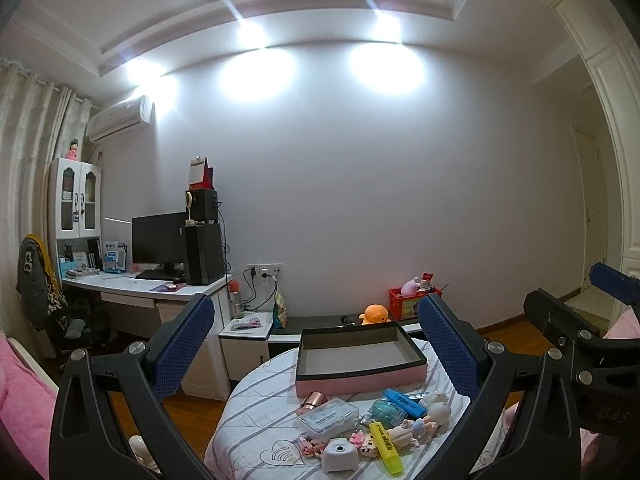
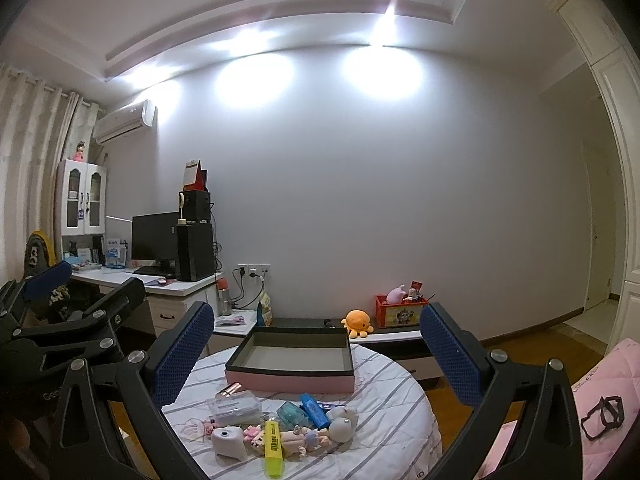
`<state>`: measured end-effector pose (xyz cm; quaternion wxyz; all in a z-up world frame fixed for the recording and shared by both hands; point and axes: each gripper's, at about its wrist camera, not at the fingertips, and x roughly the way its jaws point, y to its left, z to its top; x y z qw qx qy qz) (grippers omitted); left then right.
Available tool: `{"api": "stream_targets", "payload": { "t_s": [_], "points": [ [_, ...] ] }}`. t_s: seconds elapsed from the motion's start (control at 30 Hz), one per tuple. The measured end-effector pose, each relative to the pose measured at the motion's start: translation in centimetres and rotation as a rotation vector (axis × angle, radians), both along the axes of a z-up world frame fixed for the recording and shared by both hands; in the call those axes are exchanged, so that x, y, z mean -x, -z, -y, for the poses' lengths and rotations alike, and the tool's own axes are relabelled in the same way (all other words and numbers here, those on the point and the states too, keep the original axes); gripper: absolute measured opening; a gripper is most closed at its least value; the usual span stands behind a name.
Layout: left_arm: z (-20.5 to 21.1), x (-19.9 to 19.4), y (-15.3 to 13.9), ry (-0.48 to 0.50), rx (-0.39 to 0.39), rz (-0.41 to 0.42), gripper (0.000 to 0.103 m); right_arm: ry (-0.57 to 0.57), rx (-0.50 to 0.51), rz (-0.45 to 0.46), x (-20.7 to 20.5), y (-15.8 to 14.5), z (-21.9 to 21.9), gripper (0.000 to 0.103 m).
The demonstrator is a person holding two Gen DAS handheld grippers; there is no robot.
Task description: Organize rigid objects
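Round table [image 1: 256, 432] under a striped cloth, seen from both wrist cameras. At its far side stands the pink box [image 1: 360, 380] with dark rim, empty and open-topped, its long axis running across the view. In front of it — nearer the cameras — lies the cluster of small rigid things to be sorted: a clear plastic case [image 1: 329, 420], a blue highlighter [image 1: 405, 402], a yellow highlighter [image 1: 386, 447], a small doll [image 1: 416, 428], a white sharpener-like block [image 1: 340, 456] and a rose-gold tube [image 1: 313, 400].

The yellow highlighter lies with its long axis pointing roughly away from the cameras, toward the box. In the right wrist view it sits low and near centre [image 2: 273, 450], just ahead of and below the right gripper [image 2: 316, 356]; in the left wrist view it lies right of centre, so the judgement is that the right hand is the better placed, though the difference is small. A grasp across the barrel would need little wrist turning, since the fingers stand either side of that axis.

Left gripper [image 1: 316, 352]: jaws spread wide, blue pads [image 1: 184, 348] well apart, nothing between them and nothing touched. Right gripper: likewise fully spread and empty — both hover above the near edge of the table, clear of every object. No item is yet in the box.
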<state>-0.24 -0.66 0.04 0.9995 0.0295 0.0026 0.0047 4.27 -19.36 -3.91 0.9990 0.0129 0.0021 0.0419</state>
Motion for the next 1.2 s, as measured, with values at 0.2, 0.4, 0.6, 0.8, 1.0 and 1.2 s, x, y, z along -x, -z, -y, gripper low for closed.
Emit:
{"api": "stream_targets", "payload": {
  "t_s": [0.2, 0.4, 0.6, 0.8, 1.0, 1.2],
  "points": [
    [0.06, 0.11, -0.14, 0.003, -0.001, -0.003, 0.103, -0.001, -0.002, -0.003, 0.02, 0.05, 0.22, 0.103],
    [-0.03, 0.2, -0.23, 0.002, 0.001, -0.002, 0.103, -0.002, 0.001, -0.006, 0.25, 0.04, 0.22, 0.103],
    [-0.12, 0.17, -0.23, 0.001, -0.002, -0.004, 0.103, -0.001, 0.003, -0.009, 0.2, -0.11, 0.21, 0.103],
    [-0.33, 0.26, -0.1, 0.001, 0.002, -0.006, 0.103, -0.003, 0.01, -0.016, 0.19, -0.13, 0.0, 0.103],
    [-0.47, 0.37, -0.11, -0.003, 0.0, -0.003, 0.103, -0.003, 0.012, -0.018, 0.24, -0.21, -0.13, 0.103],
    [-0.6, 0.4, 0.02, -0.004, 0.0, -0.001, 0.103, -0.003, 0.012, -0.017, 0.3, -0.19, -0.21, 0.103]
  ]
}}
